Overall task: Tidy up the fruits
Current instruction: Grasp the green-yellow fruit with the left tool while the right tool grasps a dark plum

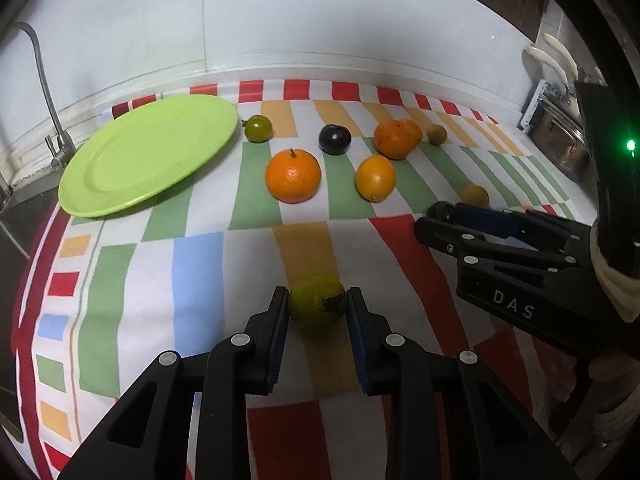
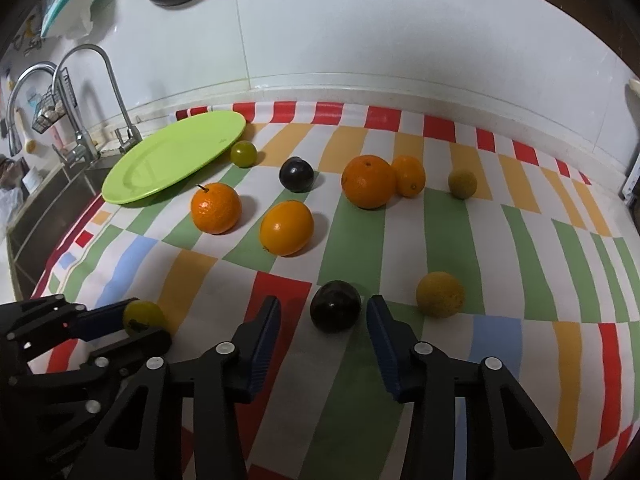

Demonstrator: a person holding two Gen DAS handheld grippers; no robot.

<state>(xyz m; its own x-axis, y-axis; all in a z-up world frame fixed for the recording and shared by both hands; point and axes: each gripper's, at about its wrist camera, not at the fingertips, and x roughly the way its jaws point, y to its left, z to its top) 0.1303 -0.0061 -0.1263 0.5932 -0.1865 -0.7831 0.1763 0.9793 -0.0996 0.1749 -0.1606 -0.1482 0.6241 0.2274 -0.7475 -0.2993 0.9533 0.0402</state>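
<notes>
My left gripper (image 1: 318, 300) is shut on a yellow-green fruit (image 1: 316, 302) low over the striped cloth; it also shows in the right wrist view (image 2: 142, 316). My right gripper (image 2: 322, 312) is open with its fingers either side of a dark plum (image 2: 335, 306), not touching it. A lime green plate (image 1: 148, 152) lies at the back left, bare. Between them lie a stemmed orange (image 1: 293, 176), a smaller orange (image 1: 375, 178), a second dark plum (image 1: 334, 139), a green fruit (image 1: 258, 128) and two more oranges (image 1: 396, 137).
A yellowish round fruit (image 2: 440, 294) lies just right of my right gripper. A small olive fruit (image 2: 462, 184) sits at the back right. A sink and taps (image 2: 80, 120) are on the left. A metal rack (image 1: 556, 128) stands at the right edge.
</notes>
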